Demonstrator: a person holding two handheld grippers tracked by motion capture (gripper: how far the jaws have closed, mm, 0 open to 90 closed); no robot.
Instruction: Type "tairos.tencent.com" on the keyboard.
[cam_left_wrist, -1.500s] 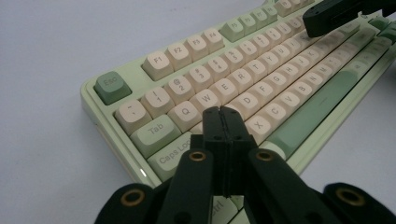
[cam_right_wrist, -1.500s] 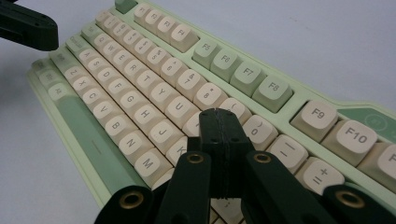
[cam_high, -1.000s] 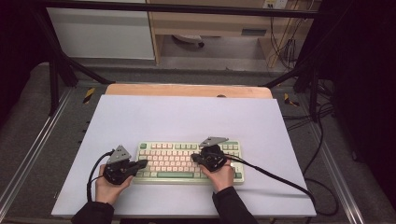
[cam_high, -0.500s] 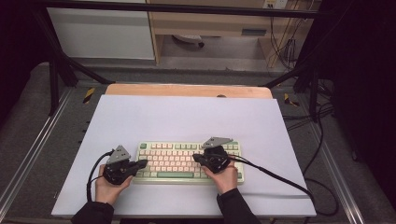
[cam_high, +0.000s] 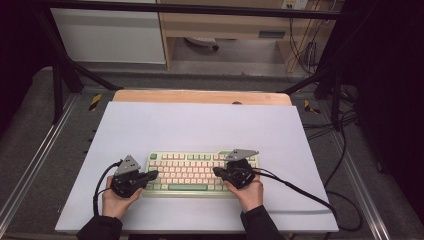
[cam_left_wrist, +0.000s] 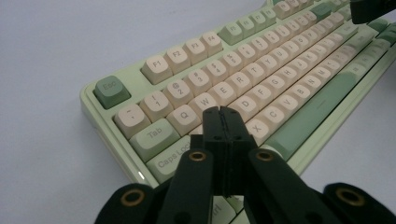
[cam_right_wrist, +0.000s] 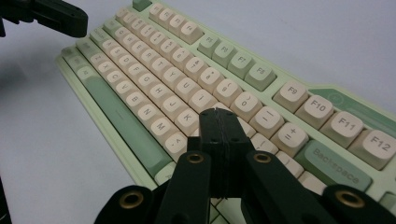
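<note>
Keyboard (cam_high: 201, 172), green case with cream and green keys: placed flat on the white table (cam_high: 200, 125), near the front edge, long side facing the person. Nothing else is seen on the table top.

Left hand-held gripper (cam_high: 150, 175): held at the left end of the keyboard, jaws pressed fully together with nothing between them. In the left gripper view the closed tips (cam_left_wrist: 221, 112) are seen over the letter rows, about the A and S keys below W; whether a key is actually touched cannot be told.

Right hand-held gripper (cam_high: 218, 172): held over the right half of the keyboard, jaws likewise pressed together and empty. In the right gripper view the tips (cam_right_wrist: 218, 113) are seen over the keys just right of K, below the number row.

Progress, as judged: the work in hand appears to be key pressing with closed tips used as pointers. Both tools are already brought to the keyboard and set over the keys. No key is seen visibly pushed down, and no screen is shown, so what has been typed cannot be told. Presses on the keys are judged to remain.
</note>
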